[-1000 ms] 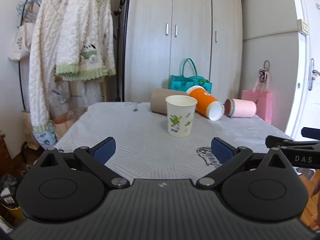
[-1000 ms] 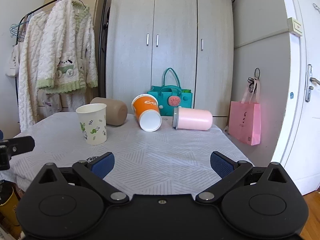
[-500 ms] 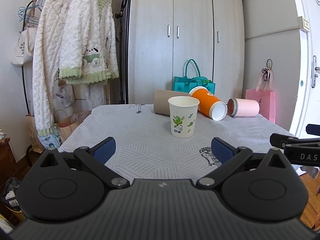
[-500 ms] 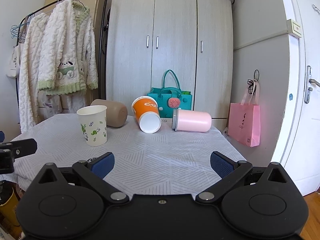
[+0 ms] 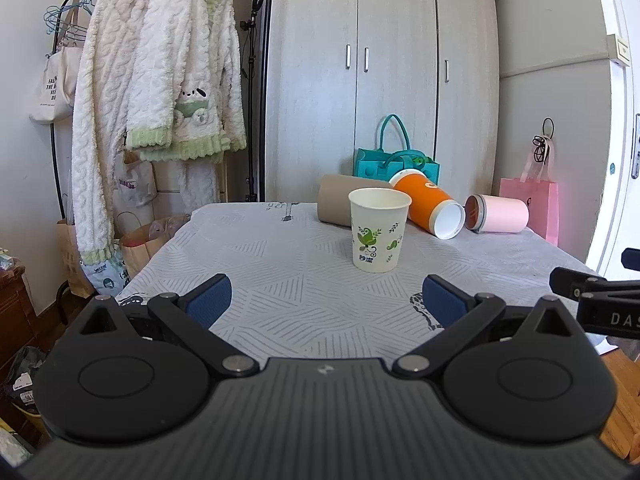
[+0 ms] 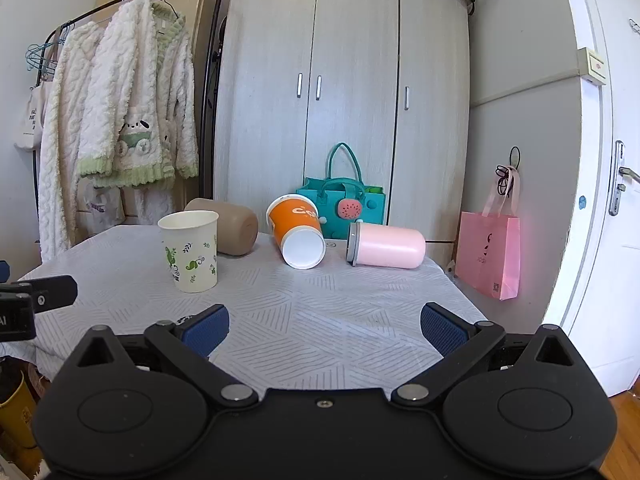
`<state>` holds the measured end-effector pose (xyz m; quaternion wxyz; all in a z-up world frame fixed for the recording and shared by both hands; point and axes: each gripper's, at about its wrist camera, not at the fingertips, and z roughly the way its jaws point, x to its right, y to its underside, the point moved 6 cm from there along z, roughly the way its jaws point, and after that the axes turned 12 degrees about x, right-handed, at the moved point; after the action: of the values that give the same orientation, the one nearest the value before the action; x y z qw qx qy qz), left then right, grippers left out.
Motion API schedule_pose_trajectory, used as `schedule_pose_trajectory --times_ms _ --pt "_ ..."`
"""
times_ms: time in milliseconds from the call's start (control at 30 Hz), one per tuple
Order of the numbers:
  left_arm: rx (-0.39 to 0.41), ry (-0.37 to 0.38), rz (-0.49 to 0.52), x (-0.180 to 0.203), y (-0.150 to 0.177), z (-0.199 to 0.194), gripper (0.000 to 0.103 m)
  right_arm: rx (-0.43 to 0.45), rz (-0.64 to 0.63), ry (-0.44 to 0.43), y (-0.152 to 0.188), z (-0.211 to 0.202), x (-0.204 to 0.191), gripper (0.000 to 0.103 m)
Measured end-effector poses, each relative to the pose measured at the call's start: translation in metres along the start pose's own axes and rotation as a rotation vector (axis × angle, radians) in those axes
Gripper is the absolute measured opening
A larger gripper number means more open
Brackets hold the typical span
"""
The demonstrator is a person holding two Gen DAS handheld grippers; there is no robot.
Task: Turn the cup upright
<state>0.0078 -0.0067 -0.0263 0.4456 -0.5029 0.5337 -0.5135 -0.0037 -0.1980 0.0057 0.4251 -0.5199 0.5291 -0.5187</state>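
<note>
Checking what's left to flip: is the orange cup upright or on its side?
On its side. The orange cup lies on the table, its white end facing the camera.

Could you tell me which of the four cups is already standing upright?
The white leaf-print paper cup; the brown, orange and pink cups lie sideways.

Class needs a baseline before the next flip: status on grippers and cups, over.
Left gripper and right gripper open, empty. White leaf cup upright; brown cup, orange cup, pink cup on their sides. Nothing blocking.
</note>
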Motion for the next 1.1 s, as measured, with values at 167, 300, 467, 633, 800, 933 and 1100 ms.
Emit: schedule_pose_trajectory --times_ms 167,300,467,633,800,933,1100 --pt "-0.005 -0.018 0.009 -0.0014 0.0007 0.0010 0.103 0.002 0.000 0.003 -0.0002 0.0005 0.0012 0.103" --pt "-0.008 -0.025 0.017 -0.0009 0.0009 0.0015 0.103 0.003 0.001 0.005 -0.0006 0.0010 0.0017 0.103" --pt "-0.015 -0.037 0.020 -0.0016 0.0009 0.0033 0.103 0.001 0.000 0.006 -0.0008 0.0013 0.0023 0.103" --pt "-0.019 -0.043 0.015 -0.0004 0.0015 0.0041 0.103 0.000 -0.001 0.006 -0.0010 0.0018 0.0025 0.103" --pt "-0.018 -0.042 0.026 0.0014 0.0024 0.0051 0.103 -0.001 -0.001 0.006 -0.0010 0.0025 0.0023 0.103" --pt "-0.014 -0.045 0.030 0.0024 0.0027 0.0039 0.103 -0.005 -0.003 0.008 0.0002 0.0041 0.0030 0.103" --pt "-0.021 -0.047 0.029 0.0033 0.0030 0.0042 0.103 -0.004 -0.004 0.008 0.0005 0.0041 0.0036 0.103"
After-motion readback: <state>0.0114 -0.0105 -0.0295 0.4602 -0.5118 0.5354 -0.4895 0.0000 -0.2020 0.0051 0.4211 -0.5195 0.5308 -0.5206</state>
